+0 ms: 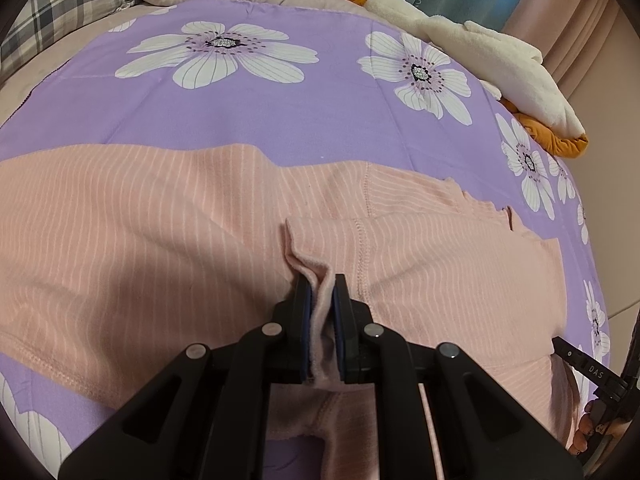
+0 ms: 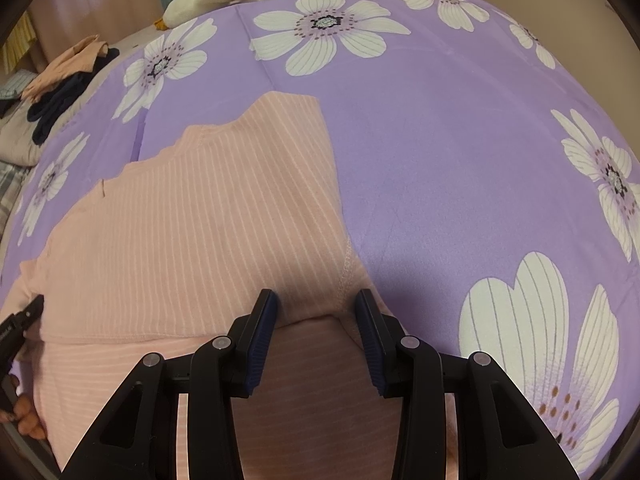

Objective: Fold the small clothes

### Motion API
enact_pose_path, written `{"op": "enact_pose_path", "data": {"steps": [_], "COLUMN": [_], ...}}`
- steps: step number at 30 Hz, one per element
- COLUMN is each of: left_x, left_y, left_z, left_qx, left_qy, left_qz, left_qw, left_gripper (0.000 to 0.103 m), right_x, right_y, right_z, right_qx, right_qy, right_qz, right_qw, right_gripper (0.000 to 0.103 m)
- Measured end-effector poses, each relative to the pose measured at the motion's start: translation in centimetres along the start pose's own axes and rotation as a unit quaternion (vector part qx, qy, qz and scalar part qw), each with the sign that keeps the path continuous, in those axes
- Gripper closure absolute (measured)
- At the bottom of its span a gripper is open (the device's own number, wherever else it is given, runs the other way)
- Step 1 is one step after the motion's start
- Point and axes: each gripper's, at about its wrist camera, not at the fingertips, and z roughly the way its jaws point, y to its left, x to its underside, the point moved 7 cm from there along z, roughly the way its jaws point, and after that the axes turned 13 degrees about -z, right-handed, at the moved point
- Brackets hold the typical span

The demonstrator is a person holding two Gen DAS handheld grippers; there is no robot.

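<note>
A pink striped garment [image 1: 160, 232] lies spread on a purple flowered sheet [image 1: 280, 116]. My left gripper [image 1: 322, 284] is shut on a pinched fold of the pink garment near its middle seam. In the right wrist view the same garment [image 2: 208, 216] lies partly folded over itself. My right gripper [image 2: 316, 300] is open, its fingers standing either side of the garment's folded edge near a stitched seam, holding nothing. The other gripper's tip shows at the left edge of the right wrist view [image 2: 24, 320].
A white and orange plush pile [image 1: 500, 64] lies at the sheet's far right edge. Dark and peach clothes [image 2: 68, 80] are stacked beyond the sheet's far left in the right wrist view. A plaid pillow [image 1: 60, 16] lies at the far left.
</note>
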Motion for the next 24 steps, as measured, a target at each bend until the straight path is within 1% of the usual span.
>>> {"op": "enact_pose_path", "data": {"steps": [5,9,11,12,13,14,15,16,17,18,20,22,24], "left_x": [-0.1,-0.3,-0.2,-0.2,0.0,0.1,0.2,0.3,0.2,0.1,-0.3,-0.9,-1.6], "left_y": [0.0,0.1,0.2,0.2,0.2,0.3,0.5,0.9,1.4,1.8,3.2,4.9,6.7], "left_z": [0.0,-0.4,-1.1,-1.6,-2.4,-3.2,-3.8,-4.8,-5.9,-6.6,-8.4,-9.8,-11.4], "left_qx": [0.001,0.008,0.012,0.015,0.022,0.021,0.012,-0.004,-0.017,-0.022,-0.029,-0.038,-0.038], "left_qy": [0.005,0.021,0.035,0.037,0.035,0.030,0.023,0.008,-0.008,-0.017,-0.028,-0.036,-0.053], "left_qz": [-0.007,-0.035,-0.048,-0.052,-0.060,-0.066,-0.069,-0.071,-0.071,-0.071,-0.082,-0.111,-0.143], "left_qw": [1.0000,0.9991,0.9982,0.9979,0.9973,0.9972,0.9973,0.9974,0.9973,0.9971,0.9958,0.9924,0.9875], "left_gripper": [0.090,0.090,0.084,0.076,0.065,0.056,0.034,0.020,0.017,0.017,0.016,0.013,0.012], "right_x": [0.0,-0.1,-0.1,-0.1,-0.1,-0.1,0.0,0.0,0.0,0.1,0.1,0.0,-0.3], "right_y": [0.0,0.0,-0.1,-0.1,-0.1,-0.1,-0.1,0.0,0.0,0.0,0.1,0.5,0.9], "right_z": [0.0,0.0,0.0,0.0,-0.1,-0.1,-0.2,-0.4,-0.6,-1.0,-1.6,-2.4,-3.3], "right_qx": [-0.002,-0.003,-0.006,-0.007,-0.010,-0.014,-0.022,-0.028,-0.032,-0.033,-0.038,-0.043,-0.052], "right_qy": [-0.002,-0.001,0.001,0.000,-0.004,-0.008,-0.014,-0.020,-0.024,-0.027,-0.030,-0.030,-0.036], "right_qz": [0.002,0.000,0.000,0.001,0.002,0.002,0.004,0.007,0.011,0.018,0.028,0.033,0.033], "right_qw": [1.000,1.000,1.000,1.000,1.000,1.000,1.000,0.999,0.999,0.999,0.998,0.998,0.997], "right_gripper": [0.063,0.063,0.062,0.062,0.061,0.060,0.056,0.052,0.052,0.051,0.047,0.036,0.036]}}
